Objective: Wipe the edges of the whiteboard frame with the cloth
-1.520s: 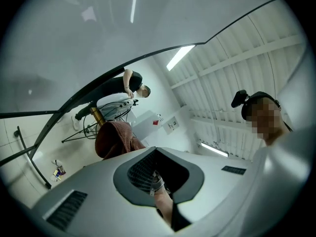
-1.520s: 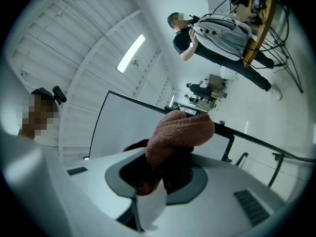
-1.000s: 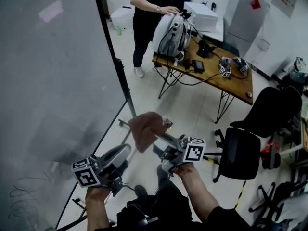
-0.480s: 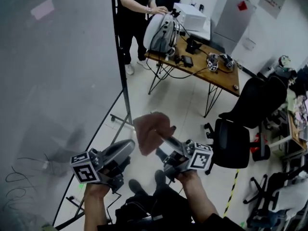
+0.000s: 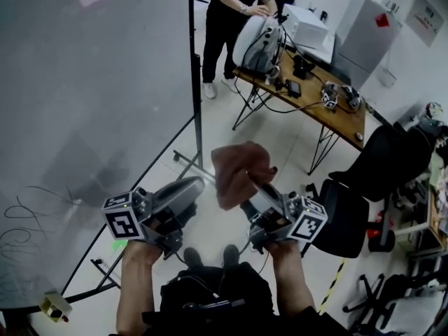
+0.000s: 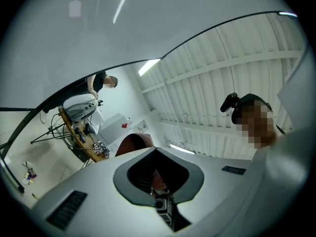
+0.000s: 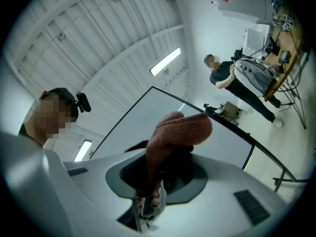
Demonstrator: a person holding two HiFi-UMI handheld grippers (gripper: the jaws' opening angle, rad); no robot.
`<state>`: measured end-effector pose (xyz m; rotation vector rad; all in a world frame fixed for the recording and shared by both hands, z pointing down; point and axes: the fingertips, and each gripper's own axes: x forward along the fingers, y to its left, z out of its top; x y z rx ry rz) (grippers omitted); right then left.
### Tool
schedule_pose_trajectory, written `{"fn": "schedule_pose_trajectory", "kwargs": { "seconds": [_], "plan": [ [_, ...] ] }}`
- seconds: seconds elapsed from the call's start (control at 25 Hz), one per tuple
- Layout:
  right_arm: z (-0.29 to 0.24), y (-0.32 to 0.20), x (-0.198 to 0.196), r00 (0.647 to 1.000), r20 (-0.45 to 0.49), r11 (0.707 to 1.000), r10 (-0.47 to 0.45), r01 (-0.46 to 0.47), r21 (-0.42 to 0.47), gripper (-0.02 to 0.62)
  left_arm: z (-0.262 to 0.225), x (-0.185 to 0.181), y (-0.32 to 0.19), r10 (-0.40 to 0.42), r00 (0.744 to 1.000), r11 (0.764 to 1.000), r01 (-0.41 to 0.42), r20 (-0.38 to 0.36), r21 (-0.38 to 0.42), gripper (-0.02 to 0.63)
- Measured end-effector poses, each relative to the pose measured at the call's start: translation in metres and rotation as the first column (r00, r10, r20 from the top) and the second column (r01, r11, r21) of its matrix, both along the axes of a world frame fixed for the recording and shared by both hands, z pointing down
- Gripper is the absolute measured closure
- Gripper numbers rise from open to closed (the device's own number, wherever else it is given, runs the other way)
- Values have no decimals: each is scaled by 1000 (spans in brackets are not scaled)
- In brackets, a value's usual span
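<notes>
The whiteboard (image 5: pixel 84 117) fills the left of the head view. Its black frame (image 5: pixel 194 82) runs down as an upright, then slants toward the lower left. A reddish-brown cloth (image 5: pixel 236 170) hangs bunched from my right gripper (image 5: pixel 255 187), which is shut on it, a little right of the frame's lower corner and clear of it. In the right gripper view the cloth (image 7: pixel 180 132) stands up from the jaws with the frame (image 7: pixel 232 127) behind it. My left gripper (image 5: pixel 197 183) is shut and empty, just left of the cloth, below the frame's corner.
A person stands at a wooden desk (image 5: pixel 339 121) handling a grey backpack (image 5: pixel 260 44) at the back. Black office chairs (image 5: pixel 350 219) stand to the right. The whiteboard's stand legs (image 5: pixel 187 161) cross the floor. A small yellow box (image 5: pixel 54 305) lies at the lower left.
Both grippers have shifted a little right and up in the view, the cloth still held. The view has swung, so the frame's upright now stands nearly vertical.
</notes>
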<state>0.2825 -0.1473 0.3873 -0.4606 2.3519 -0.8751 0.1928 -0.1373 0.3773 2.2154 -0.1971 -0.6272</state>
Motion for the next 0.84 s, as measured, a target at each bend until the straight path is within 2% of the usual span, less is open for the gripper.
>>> {"fn": "schedule_pose_trajectory", "kwargs": {
  "seconds": [0.32, 0.64, 0.84],
  "plan": [
    [-6, 5, 21, 1000, 22, 1000, -15, 14, 28, 497, -3, 24, 3, 4, 1000, 1000, -4, -5, 17, 611],
    [9, 6, 34, 998, 50, 999, -30, 31, -23, 497, 2, 40, 5, 19, 1000, 1000, -19, 1, 11, 611],
    [16, 3, 34, 999, 31, 999, -21, 22, -30, 497, 11, 40, 1, 19, 1000, 1000, -19, 14, -12, 611]
  ]
}}
